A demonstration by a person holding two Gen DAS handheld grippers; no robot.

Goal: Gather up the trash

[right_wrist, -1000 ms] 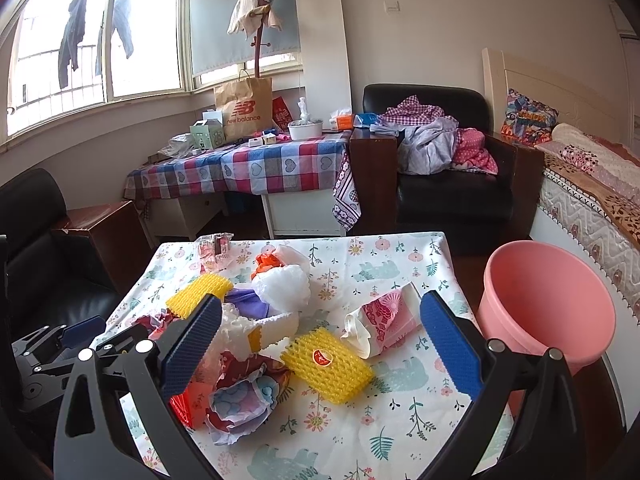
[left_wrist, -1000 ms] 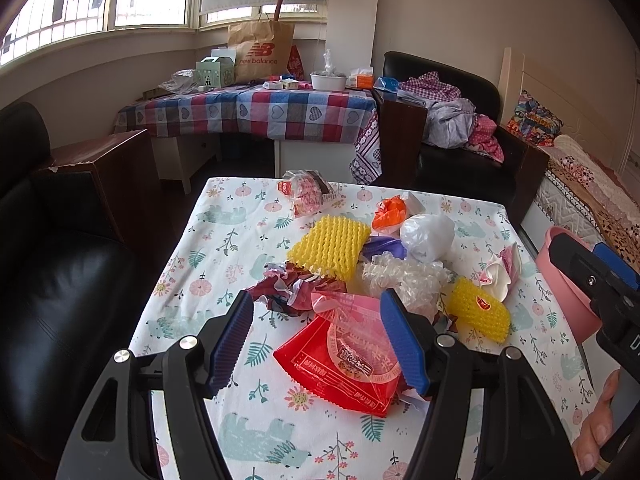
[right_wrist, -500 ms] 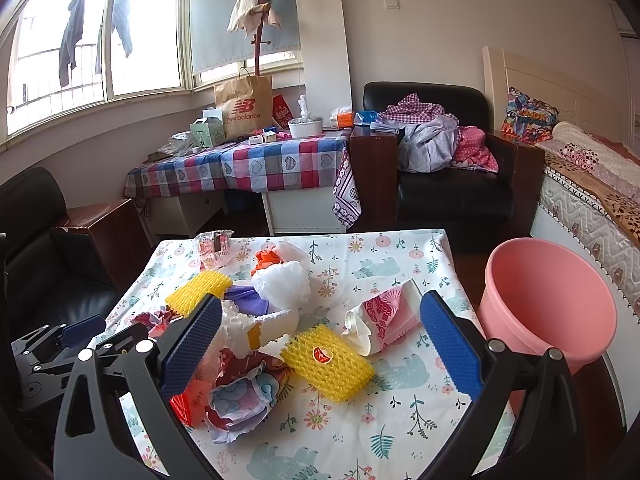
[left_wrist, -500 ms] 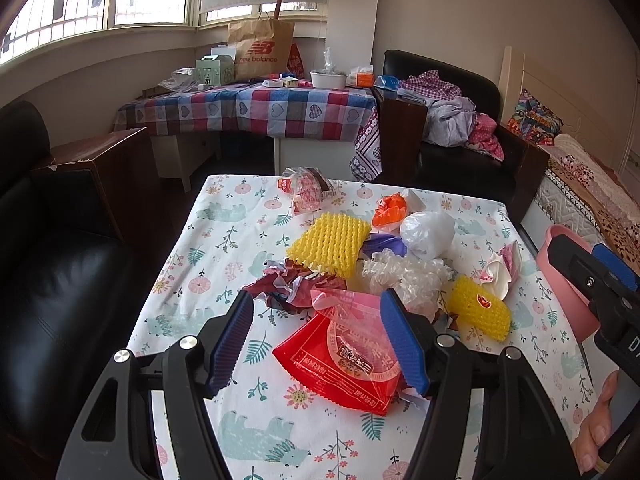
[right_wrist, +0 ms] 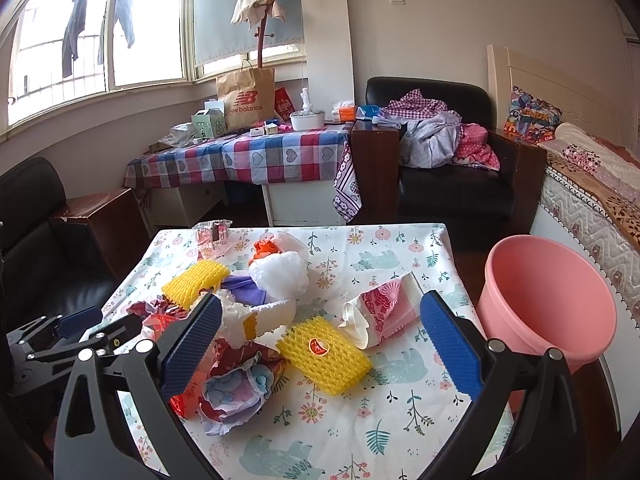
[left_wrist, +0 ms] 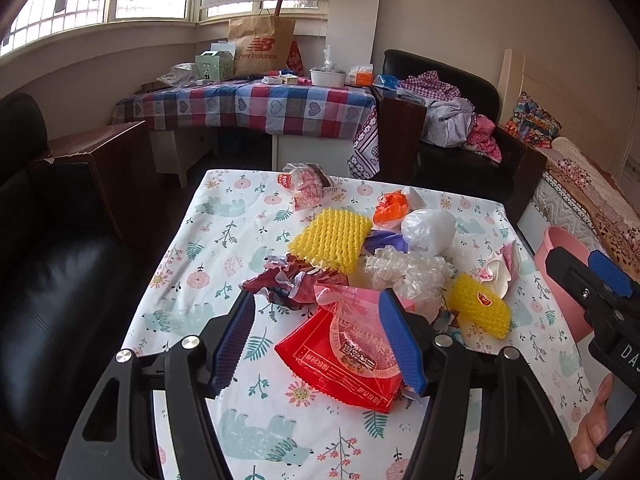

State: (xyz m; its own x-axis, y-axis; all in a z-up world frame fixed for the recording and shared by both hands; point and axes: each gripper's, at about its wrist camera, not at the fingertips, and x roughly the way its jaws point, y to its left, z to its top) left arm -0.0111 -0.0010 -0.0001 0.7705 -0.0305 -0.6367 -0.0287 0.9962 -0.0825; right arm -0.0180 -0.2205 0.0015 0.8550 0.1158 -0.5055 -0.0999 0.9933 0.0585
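A pile of trash lies on a table with a floral cloth [left_wrist: 224, 220]. It holds a red snack bag [left_wrist: 340, 364], two yellow foam nets [left_wrist: 330, 238] [right_wrist: 324, 354], a white plastic bag [right_wrist: 282, 276], crumpled wrappers [left_wrist: 288, 284] and a pink paper wrapper [right_wrist: 378, 308]. My left gripper [left_wrist: 316, 340] is open, with its fingers on either side of the red snack bag. My right gripper [right_wrist: 320, 344] is open wide and empty above the small yellow foam net. A pink bucket [right_wrist: 548, 300] stands on the floor right of the table.
A black sofa [left_wrist: 60, 280] runs along the table's left side. Behind are a checked-cloth table [right_wrist: 248, 160] with a paper bag, a black armchair [right_wrist: 440, 184] with clothes, and a bed [right_wrist: 592, 192] at the right.
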